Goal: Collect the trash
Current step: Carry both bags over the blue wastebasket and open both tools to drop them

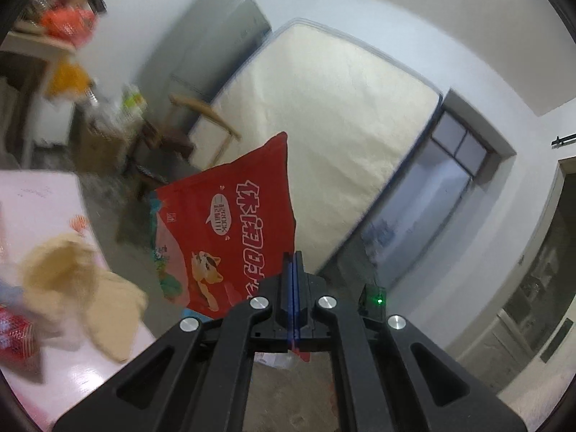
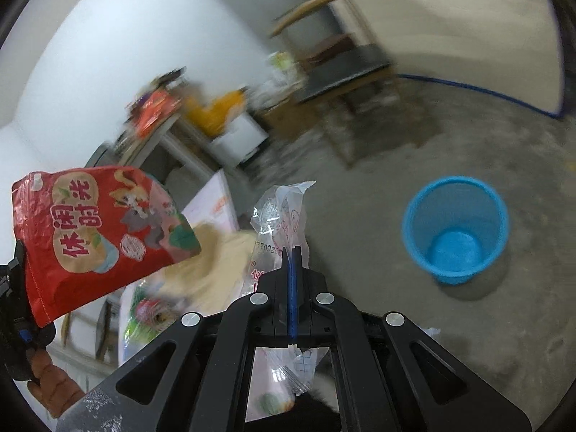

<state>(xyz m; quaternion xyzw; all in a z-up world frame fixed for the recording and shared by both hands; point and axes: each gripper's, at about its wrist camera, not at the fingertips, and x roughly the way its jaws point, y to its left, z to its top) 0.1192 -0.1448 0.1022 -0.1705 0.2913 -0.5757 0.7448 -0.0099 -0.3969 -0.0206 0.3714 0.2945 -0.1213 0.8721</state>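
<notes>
My left gripper (image 1: 293, 257) is shut on a red snack bag (image 1: 230, 230) and holds it in the air past the table's edge. The same red bag (image 2: 97, 230) shows at the left of the right wrist view, with the left gripper (image 2: 18, 270) at its lower edge. My right gripper (image 2: 292, 252) is shut on a clear plastic wrapper (image 2: 284, 212) that sticks up above the jaws and hangs below them. A blue waste bin (image 2: 455, 230) stands open on the concrete floor, to the right of the right gripper.
A pink table (image 1: 46, 208) at the left holds a tan cloth (image 1: 79, 280) and a red packet (image 1: 14, 334). A wooden chair (image 1: 201, 118), a cluttered shelf (image 1: 61, 36) and a mattress (image 1: 324, 136) leaning on the wall stand behind.
</notes>
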